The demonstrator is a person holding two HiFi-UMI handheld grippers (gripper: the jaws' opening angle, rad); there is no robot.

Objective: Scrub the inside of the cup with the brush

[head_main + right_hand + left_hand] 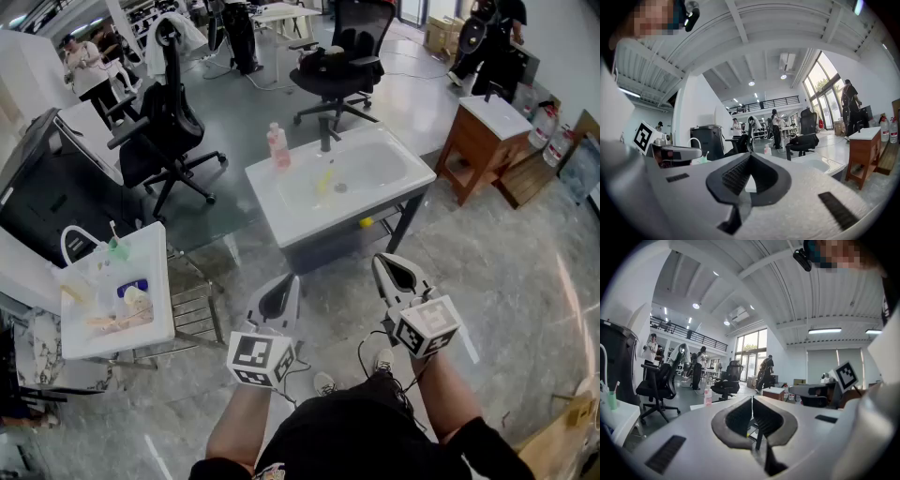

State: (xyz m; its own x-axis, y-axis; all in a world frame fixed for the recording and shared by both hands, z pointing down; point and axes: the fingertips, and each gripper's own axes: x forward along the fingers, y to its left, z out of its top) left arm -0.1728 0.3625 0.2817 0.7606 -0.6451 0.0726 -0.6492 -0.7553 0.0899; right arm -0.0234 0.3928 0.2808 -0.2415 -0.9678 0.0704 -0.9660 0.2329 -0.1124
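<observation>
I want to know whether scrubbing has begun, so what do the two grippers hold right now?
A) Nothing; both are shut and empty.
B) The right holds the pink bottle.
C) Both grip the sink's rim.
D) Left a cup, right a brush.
A: the left gripper and the right gripper each have their fingers together with nothing between them, and both are held in the air short of the white sink.

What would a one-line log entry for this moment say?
left gripper: shut, empty | right gripper: shut, empty | both level, short of sink | pink bottle on sink rim | scrubbing not started
</observation>
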